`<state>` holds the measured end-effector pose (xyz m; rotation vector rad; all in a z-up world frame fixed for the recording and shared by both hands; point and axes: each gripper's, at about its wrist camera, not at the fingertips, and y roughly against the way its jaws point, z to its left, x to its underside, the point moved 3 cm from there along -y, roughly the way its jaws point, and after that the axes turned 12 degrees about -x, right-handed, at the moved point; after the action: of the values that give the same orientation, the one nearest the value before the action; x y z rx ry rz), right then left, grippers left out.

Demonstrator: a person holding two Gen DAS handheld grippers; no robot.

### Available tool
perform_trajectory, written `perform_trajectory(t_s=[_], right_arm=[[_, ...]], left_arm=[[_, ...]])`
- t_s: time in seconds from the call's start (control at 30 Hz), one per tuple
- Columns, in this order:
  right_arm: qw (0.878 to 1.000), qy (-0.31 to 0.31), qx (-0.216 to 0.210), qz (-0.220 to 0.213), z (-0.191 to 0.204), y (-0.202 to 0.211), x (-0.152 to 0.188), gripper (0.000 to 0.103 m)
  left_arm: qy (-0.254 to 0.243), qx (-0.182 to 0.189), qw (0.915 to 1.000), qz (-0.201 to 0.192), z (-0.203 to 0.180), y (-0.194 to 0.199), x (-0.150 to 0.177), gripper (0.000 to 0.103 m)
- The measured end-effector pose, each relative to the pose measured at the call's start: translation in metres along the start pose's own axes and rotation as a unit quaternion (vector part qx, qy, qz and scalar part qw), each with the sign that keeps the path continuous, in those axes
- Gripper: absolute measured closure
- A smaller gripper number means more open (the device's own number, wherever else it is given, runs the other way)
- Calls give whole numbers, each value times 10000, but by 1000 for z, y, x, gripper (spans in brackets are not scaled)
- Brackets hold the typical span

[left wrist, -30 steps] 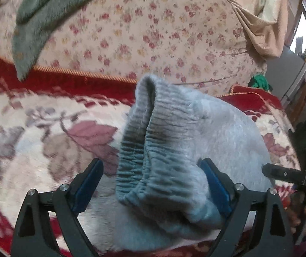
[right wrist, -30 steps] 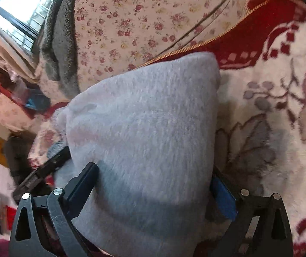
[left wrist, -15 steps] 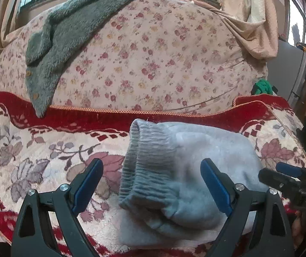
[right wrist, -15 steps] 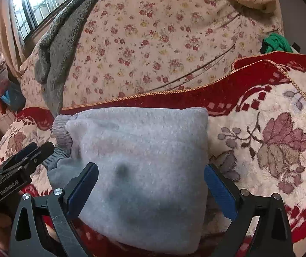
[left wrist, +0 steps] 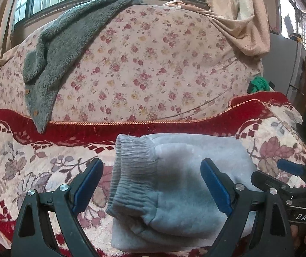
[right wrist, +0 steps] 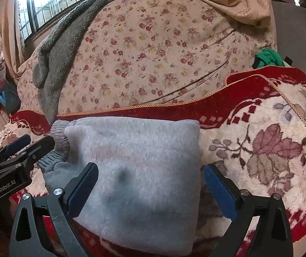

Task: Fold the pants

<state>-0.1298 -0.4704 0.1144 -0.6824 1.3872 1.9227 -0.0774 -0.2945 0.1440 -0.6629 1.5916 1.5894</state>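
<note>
Pants: the grey fleece pants lie as a compact, several-layer bundle on the red-and-cream floral blanket, just in front of its red border.
Waistband: the ribbed elastic band sits on top at the bundle's left end, curled rather than flat.
Left gripper: the left gripper hangs above the pants with its blue pads wide apart, touching no cloth.
Right gripper: the right gripper hangs over the bundle's right half, pads spread, holding nothing.
Done: the folds look finished; the bundle is roughly rectangular with a clean right edge.
Left: little, at most flattening the waistband end; the near edge is partly hidden by the grippers, so a loose layer there may be possible.
Backdrop: a flowered cushion stands behind the pants.
</note>
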Motion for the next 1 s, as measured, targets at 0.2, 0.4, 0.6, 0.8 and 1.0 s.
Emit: perform_trajectory(t_s=[0.2,0.4,0.6,0.8,1.0], right_arm=[[9999,-134,-95,-27,-4,1,2,2],[9997,-222,-138,26,-9,-1,4,2],[9996,-246,-142,49,-10,-2,6,2],[9995,-250,-163,78,-10,-3,7,2],[9997,-197,-146,85,-9,-5,7,2]], left_arm=[[37,119,9999,25,-6,2,-3,8],[-60,58,10000,-28,-9,3,-3,7],[-69,86,9999,7,-9,2,-2,7],[-78,86,9999,23,-9,1,-1,7],[-87,76,9999,37,-9,-1,-1,7]])
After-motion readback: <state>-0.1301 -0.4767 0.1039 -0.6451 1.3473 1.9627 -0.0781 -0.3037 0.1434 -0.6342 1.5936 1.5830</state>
